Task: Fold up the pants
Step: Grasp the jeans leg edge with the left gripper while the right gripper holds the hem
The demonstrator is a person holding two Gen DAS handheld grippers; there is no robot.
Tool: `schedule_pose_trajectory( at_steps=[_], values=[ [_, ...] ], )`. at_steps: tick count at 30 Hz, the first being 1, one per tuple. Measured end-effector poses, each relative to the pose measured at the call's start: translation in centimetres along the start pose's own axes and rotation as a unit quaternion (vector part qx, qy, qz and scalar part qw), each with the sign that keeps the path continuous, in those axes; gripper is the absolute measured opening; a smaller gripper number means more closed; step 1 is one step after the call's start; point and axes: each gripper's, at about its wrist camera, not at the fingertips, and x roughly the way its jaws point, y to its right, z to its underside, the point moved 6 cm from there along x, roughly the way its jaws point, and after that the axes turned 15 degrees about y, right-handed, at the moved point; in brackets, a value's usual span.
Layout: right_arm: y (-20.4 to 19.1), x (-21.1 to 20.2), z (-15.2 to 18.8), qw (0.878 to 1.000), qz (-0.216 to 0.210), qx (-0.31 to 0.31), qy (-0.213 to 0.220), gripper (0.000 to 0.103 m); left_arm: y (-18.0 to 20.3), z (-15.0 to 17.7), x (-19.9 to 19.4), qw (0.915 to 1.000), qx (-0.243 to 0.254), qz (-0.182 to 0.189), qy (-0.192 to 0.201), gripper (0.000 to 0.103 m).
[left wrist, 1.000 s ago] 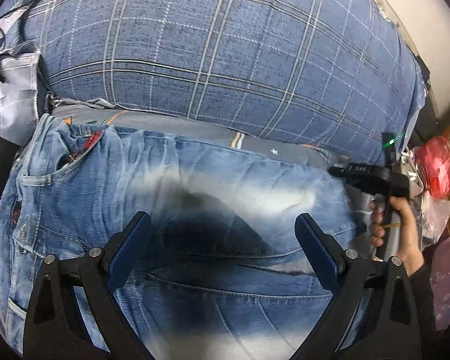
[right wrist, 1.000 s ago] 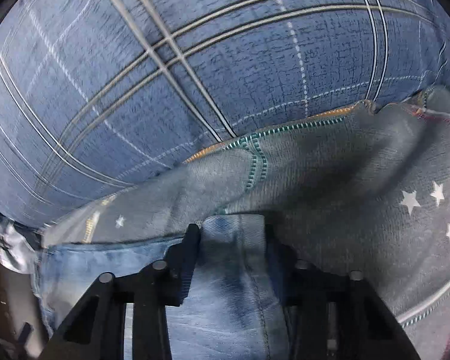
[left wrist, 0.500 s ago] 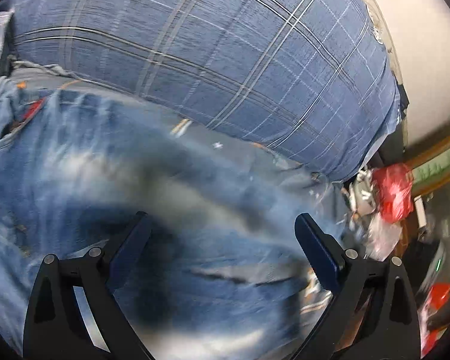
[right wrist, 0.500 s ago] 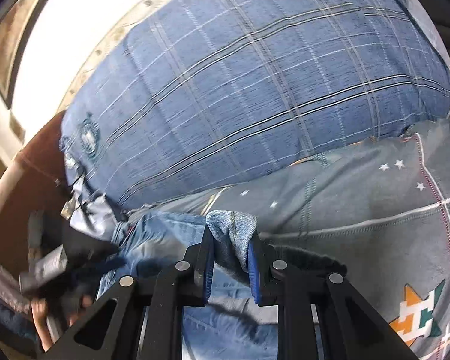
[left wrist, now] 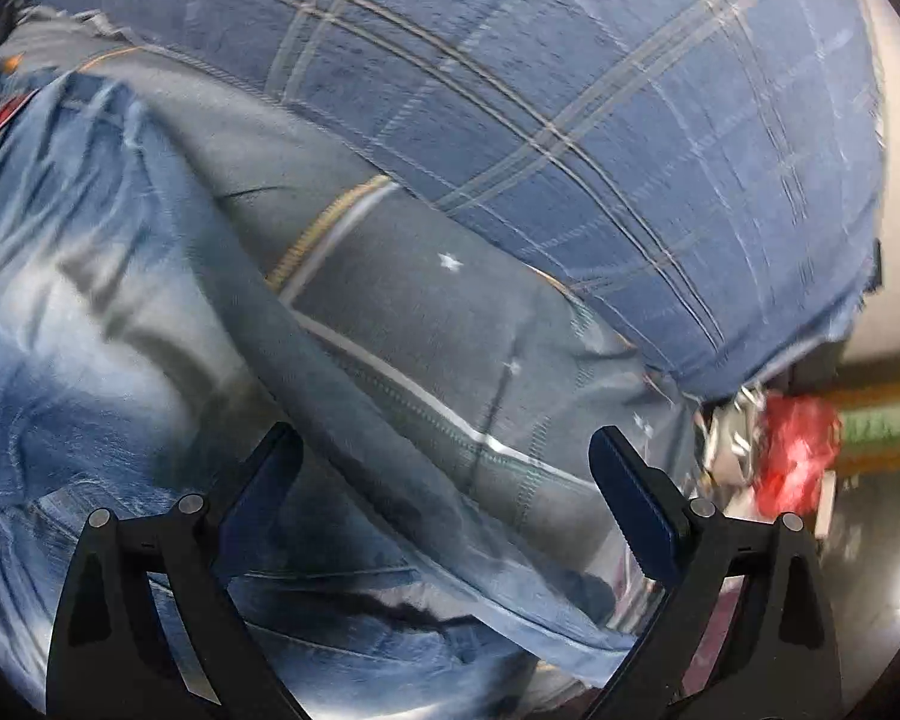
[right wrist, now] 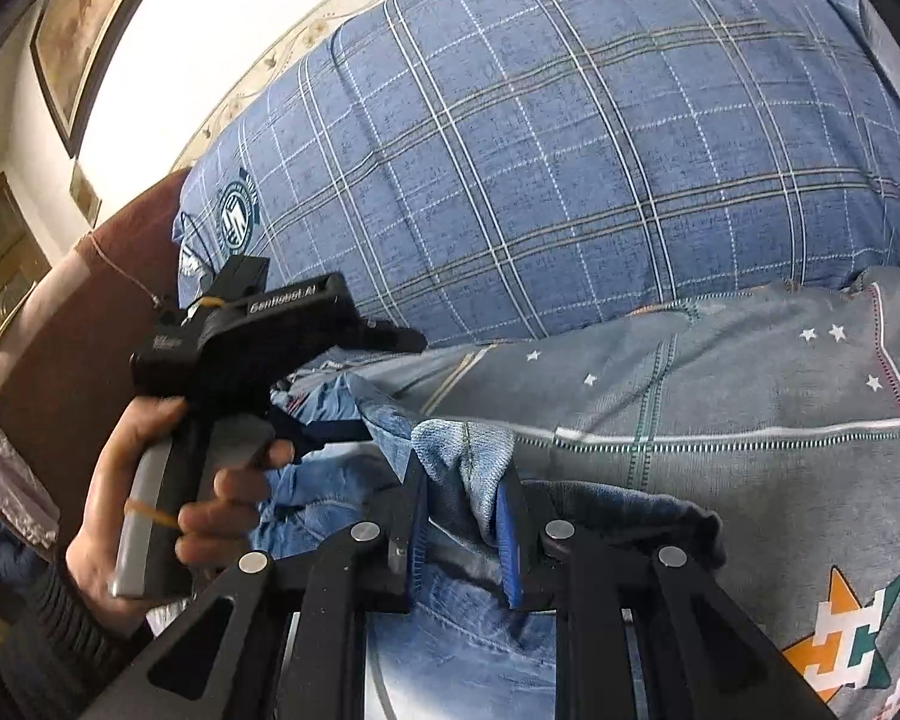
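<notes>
Lying across the grey bedcover (right wrist: 720,396), jeans (left wrist: 90,312) run long-axis 9 to 3 below the plaid pillow (right wrist: 540,150). Right tool (right wrist: 462,516) clamps the hem fold, now carried toward 9; left tool (left wrist: 444,480), jaws wide, empty, probably nearer the waistband—blurred, swung rightward.

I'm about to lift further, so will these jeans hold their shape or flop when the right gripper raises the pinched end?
Likely floppy: the jeans bunch and droop around the right gripper, which is shut on a folded end. Probably heavy for cloth, since the denim looks thick. It may drag over the grey star-print bedsheet rather than slide freely.
</notes>
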Motion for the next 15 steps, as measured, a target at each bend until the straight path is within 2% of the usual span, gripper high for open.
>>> schedule_pose_trajectory(
  at_steps=[2, 3, 5, 6, 7, 8, 9, 12, 15],
  values=[
    [0.4, -0.2, 0.2, 1.0, 0.004, 0.0, -0.001, 0.019, -1.0, 0.3, -0.2, 0.9996, -0.021, -0.016, 0.0, 0.091],
    [0.7, -0.2, 0.2, 1.0, 0.008, 0.002, 0.0, 0.019, -1.3, 0.3, -0.5, 0.9994, -0.034, -0.006, 0.002, 0.091],
    [1.4, -0.2, -0.1, 1.0, 0.015, 0.009, 0.002, 0.019, -1.6, 0.0, -1.0, 0.9991, -0.037, 0.001, 0.019, 0.076],
    [1.6, -0.3, -0.1, 1.0, 0.014, 0.013, 0.002, 0.019, -1.7, -0.5, -1.3, 0.999, -0.03, -0.005, 0.032, 0.054],
    [1.6, -0.3, -0.2, 1.0, 0.013, 0.014, 0.004, 0.019, -2.0, -0.9, -1.4, 0.999, -0.022, -0.012, 0.037, 0.027],
    [1.6, -0.3, -0.2, 1.0, 0.015, 0.013, 0.005, 0.019, -2.2, -1.2, -1.5, 0.9989, -0.018, -0.017, 0.039, 0.013],
    [1.7, -0.2, -0.2, 1.0, 0.017, 0.009, 0.005, 0.019, -2.3, -1.5, -1.8, 0.9991, -0.013, -0.017, 0.037, 0.008],
    [2.1, -0.1, -0.5, 1.0, 0.016, 0.014, 0.011, 0.019, -1.9, -1.7, -3.3, 0.9992, 0.007, -0.004, 0.039, 0.005],
    [2.2, -1.0, -1.6, 0.999, -0.015, 0.035, 0.034, 0.019, -2.4, -1.6, -4.8, 0.999, -0.012, 0.025, 0.036, 0.005]
  ],
)
